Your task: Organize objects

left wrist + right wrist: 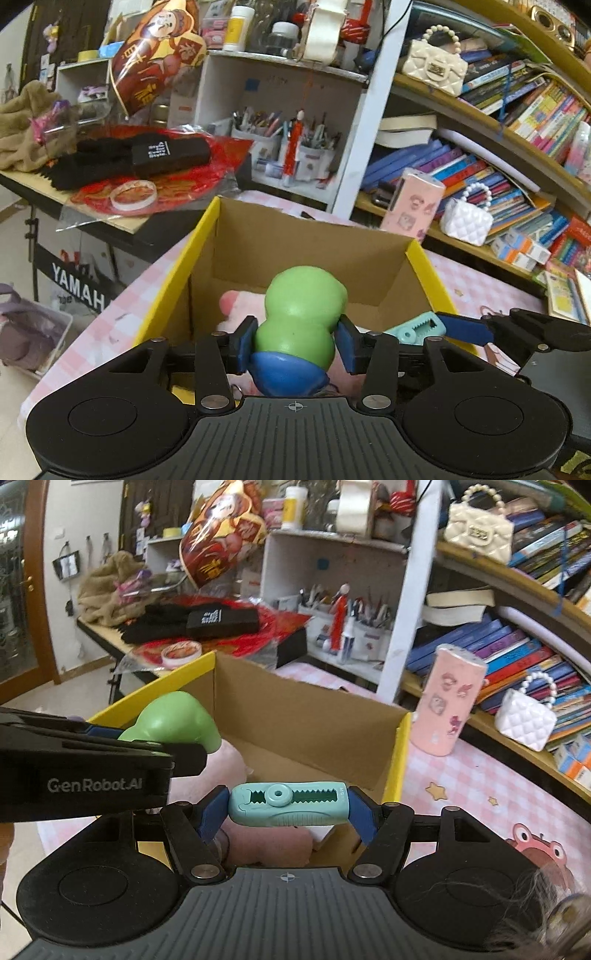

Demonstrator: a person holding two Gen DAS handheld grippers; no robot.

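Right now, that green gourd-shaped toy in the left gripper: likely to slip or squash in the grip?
The green toy looks smooth and glossy, so probably slippery. The left gripper sits at its narrow waist, which should resist sliding out. Rounded lobes suggest it would roll once released into the cardboard box.

One cardboard box (310,243), two quilted handbags (436,70), one tape roll (133,194).

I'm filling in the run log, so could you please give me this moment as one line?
left gripper: green toy between fingers, over box | right gripper: shut on teal eraser | pink plush in box
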